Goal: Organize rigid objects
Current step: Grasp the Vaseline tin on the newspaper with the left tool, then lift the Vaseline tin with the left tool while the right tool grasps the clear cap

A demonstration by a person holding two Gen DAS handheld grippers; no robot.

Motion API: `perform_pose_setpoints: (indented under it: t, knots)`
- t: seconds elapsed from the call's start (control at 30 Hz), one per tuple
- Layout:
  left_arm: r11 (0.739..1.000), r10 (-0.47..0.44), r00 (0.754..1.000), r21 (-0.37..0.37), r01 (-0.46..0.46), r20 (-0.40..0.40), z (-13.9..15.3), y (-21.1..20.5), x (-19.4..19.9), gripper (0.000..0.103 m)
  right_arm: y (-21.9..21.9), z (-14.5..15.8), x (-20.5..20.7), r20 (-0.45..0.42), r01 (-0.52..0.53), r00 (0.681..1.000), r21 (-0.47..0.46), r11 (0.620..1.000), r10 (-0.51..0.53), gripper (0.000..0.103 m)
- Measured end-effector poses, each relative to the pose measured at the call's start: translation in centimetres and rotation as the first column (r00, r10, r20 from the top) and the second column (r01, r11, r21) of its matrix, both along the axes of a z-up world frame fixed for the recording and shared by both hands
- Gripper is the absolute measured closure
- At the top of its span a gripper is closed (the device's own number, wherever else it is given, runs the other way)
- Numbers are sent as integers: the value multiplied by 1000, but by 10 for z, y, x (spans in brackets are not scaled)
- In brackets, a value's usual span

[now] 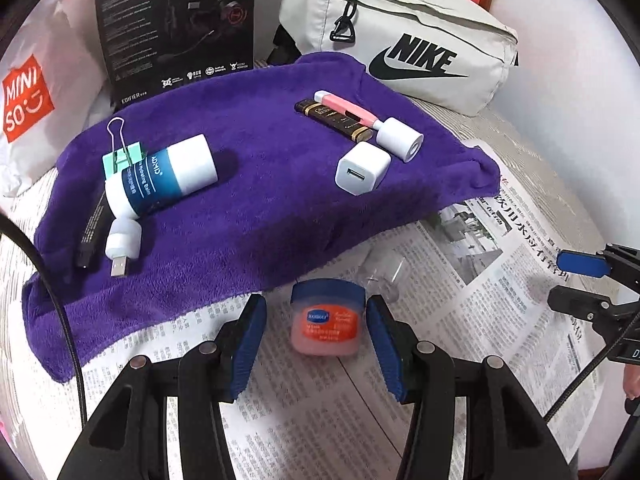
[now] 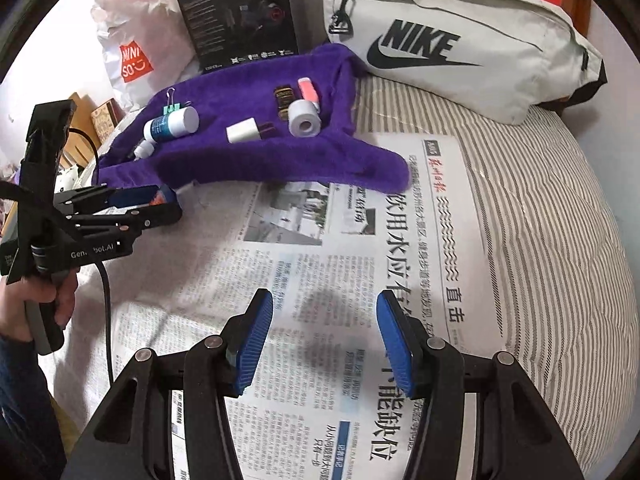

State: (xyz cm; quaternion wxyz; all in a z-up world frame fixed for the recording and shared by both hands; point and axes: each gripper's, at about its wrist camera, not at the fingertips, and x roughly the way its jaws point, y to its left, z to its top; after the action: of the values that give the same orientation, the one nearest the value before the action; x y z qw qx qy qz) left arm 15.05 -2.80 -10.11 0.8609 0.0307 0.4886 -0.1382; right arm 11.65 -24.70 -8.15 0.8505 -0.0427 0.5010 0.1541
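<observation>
A small pink jar with a blue lid (image 1: 326, 320) sits on the newspaper (image 1: 304, 420) just in front of the purple towel (image 1: 248, 200). My left gripper (image 1: 316, 308) is open around the jar: the right pad is close to it and a gap shows on the left. From the right wrist view the left gripper (image 2: 168, 202) is low at the towel's edge with the jar (image 2: 162, 197) at its tips. My right gripper (image 2: 325, 312) is open and empty over the newspaper (image 2: 360, 240); its fingers (image 1: 582, 263) show at the right edge of the left wrist view.
On the towel lie a blue-white tube (image 1: 160, 178), a green binder clip (image 1: 122, 158), a white USB plug (image 1: 122, 240), a white charger (image 1: 362, 168), a pink-white tool (image 1: 372, 122) and a dark stick (image 1: 336, 120). A clear cup (image 1: 380, 276) lies beside the jar. A Nike bag (image 1: 400, 28) and a black box (image 1: 176, 20) stand behind.
</observation>
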Motion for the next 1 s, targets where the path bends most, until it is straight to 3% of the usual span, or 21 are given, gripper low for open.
perform_pose_setpoints:
  t: [0.1,0.2,0.43,1.0]
  knots:
    - [1000,-12,1000,5,12,6,0,-3,0,54,-3,-3,-2,1,2,1000,6,1000,-2,49]
    - [999,-13,1000,33,12,15,-1,-4,-3,68,-4,-6,-3,-8,5,1000,12,1000,-5,49]
    - [1000,8,1000,15,-8,9,1,10,-10,68,8,0,-3,15,-22,1000,21,1000,22,49]
    - [987,146,989,61,-146,9,6,74,-32,68,82,-5,21,62,-190,981,60,980,186,49]
